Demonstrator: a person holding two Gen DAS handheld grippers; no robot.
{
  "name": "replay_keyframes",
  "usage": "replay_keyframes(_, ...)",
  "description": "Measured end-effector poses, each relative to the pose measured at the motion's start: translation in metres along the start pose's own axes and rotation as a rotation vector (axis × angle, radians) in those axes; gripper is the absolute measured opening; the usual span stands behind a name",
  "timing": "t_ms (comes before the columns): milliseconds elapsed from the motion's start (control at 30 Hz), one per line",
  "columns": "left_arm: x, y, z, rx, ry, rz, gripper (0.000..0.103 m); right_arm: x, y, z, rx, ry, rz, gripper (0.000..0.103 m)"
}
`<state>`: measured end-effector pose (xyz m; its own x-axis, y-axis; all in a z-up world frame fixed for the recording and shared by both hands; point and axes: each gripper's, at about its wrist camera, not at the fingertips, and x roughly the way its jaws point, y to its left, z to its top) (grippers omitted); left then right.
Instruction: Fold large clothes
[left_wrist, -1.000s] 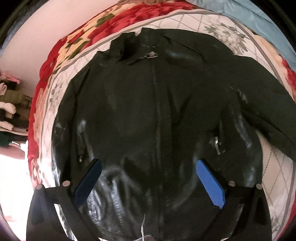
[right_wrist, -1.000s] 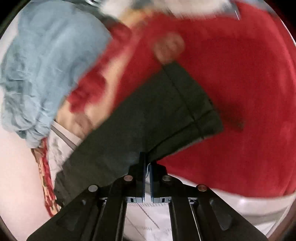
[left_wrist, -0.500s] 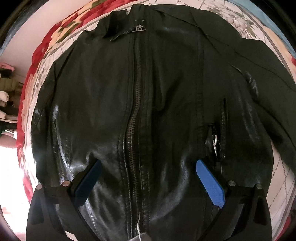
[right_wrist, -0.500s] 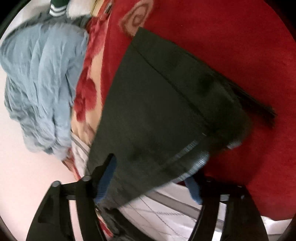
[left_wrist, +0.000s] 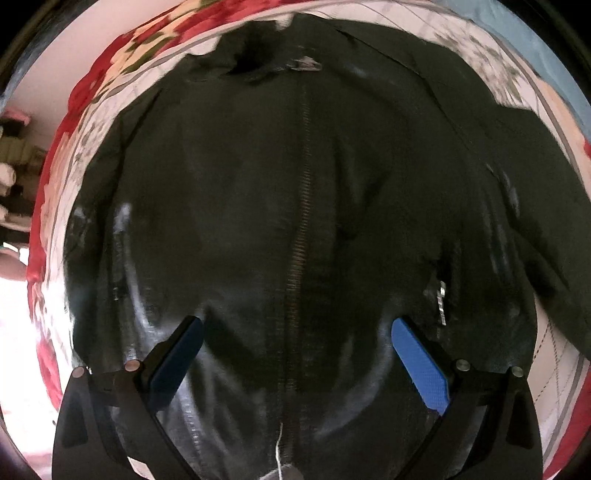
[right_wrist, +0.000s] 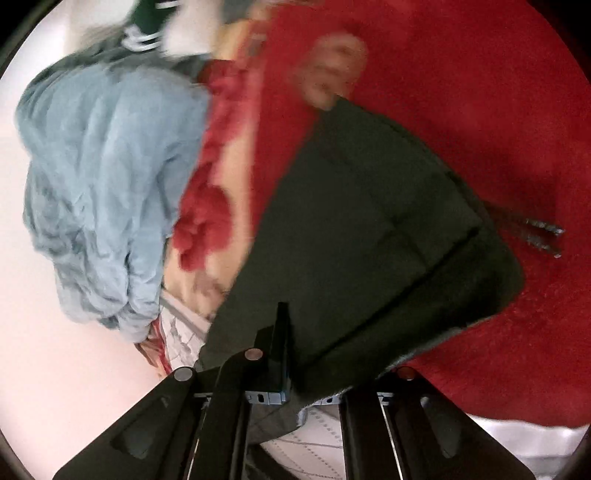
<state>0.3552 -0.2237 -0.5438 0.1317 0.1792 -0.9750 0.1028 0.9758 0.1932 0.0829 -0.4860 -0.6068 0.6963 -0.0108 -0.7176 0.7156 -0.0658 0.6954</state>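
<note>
On the left, the left gripper (left_wrist: 297, 332) hangs over the lower front of the black jacket (left_wrist: 295, 206), its blue pads (left_wrist: 421, 358) spread wide apart and holding nothing. The jacket lies front-up on the floral bedspread (left_wrist: 92, 99), zip (left_wrist: 299, 221) closed down the middle, collar at the far end and one sleeve trailing off to the right. A pocket zip pull (left_wrist: 441, 302) glints just beside the right pad.

Further right, the right gripper (right_wrist: 295, 373) has its jaws drawn in around the sleeve cuff (right_wrist: 369, 258); dark cloth sits between them, though blur keeps me from saying how firm the hold is. Beyond it lie red blanket (right_wrist: 480, 110) and a crumpled light-blue garment (right_wrist: 103, 177).

I judge the step to be folding this sleeve across the body. To do it well, carry the cuff low and straight over the chest so it lands flat, while the left gripper pins the hem to stop the slick leather-like fabric sliding.
</note>
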Motion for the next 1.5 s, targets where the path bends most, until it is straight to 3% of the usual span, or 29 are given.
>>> replay_keyframes(167, -0.009, 0.047, 0.005, -0.088, 0.001, 0.012, 0.103, -0.021, 0.081, -0.021, -0.170, -0.015, 0.029, 0.005)
replay_keyframes(333, -0.016, 0.114, 0.006, -0.215, -0.019, 0.064, 0.103, -0.019, 0.185, -0.094, -0.444, 0.029, 0.040, 0.005)
replay_keyframes(433, -0.012, 0.158, -0.001, -0.299, -0.017, 0.089, 0.103, 0.001, 0.246, -0.169, -0.686, 0.074, 0.022, 0.005)
replay_keyframes(567, -0.006, 0.211, -0.014, -0.393, -0.011, 0.116, 0.103, 0.063, 0.296, -0.303, -1.025, 0.222, -0.033, 0.005)
replay_keyframes(667, 0.002, 0.250, -0.024, -0.448, -0.007, 0.142, 0.103, 0.111, 0.298, -0.410, -1.296, 0.312, -0.074, 0.005)
replay_keyframes(800, 0.013, 0.283, -0.041, -0.489, 0.012, 0.166, 0.103, 0.167, 0.251, -0.557, -1.699, 0.439, -0.156, 0.005)
replay_keyframes(867, 0.020, 0.294, -0.047, -0.496, 0.020, 0.173, 0.103, 0.181, 0.217, -0.606, -1.873, 0.469, -0.210, 0.005)
replay_keyframes(933, 0.027, 0.301, -0.051, -0.503, 0.029, 0.169, 0.103, 0.189, 0.189, -0.634, -1.981, 0.489, -0.276, 0.008)
replay_keyframes(967, 0.028, 0.307, -0.053, -0.504, 0.030, 0.167, 0.103, 0.193, 0.180, -0.640, -2.022, 0.502, -0.315, 0.012)
replay_keyframes(1033, 0.029, 0.312, -0.057, -0.508, 0.030, 0.156, 0.103, 0.191, 0.181, -0.634, -1.974, 0.592, -0.326, 0.020)
replay_keyframes(1100, 0.025, 0.314, -0.061, -0.513, 0.028, 0.142, 0.103, 0.177, 0.192, -0.607, -1.795, 0.749, -0.282, 0.039)
replay_keyframes(1133, 0.022, 0.315, -0.063, -0.515, 0.025, 0.134, 0.103, 0.169, 0.199, -0.593, -1.720, 0.784, -0.268, 0.051)
replay_keyframes(1167, 0.016, 0.314, -0.068, -0.514, 0.019, 0.127, 0.103, 0.157, 0.203, -0.574, -1.647, 0.794, -0.252, 0.056)
replay_keyframes(1300, 0.001, 0.322, -0.099, -0.544, 0.031, 0.098, 0.103, 0.109, 0.200, -0.497, -1.450, 0.761, -0.303, 0.057)
replay_keyframes(1500, -0.009, 0.340, -0.184, -0.717, 0.140, 0.003, 0.103, 0.070, 0.154, -0.433, -1.287, 0.760, -0.422, 0.057)
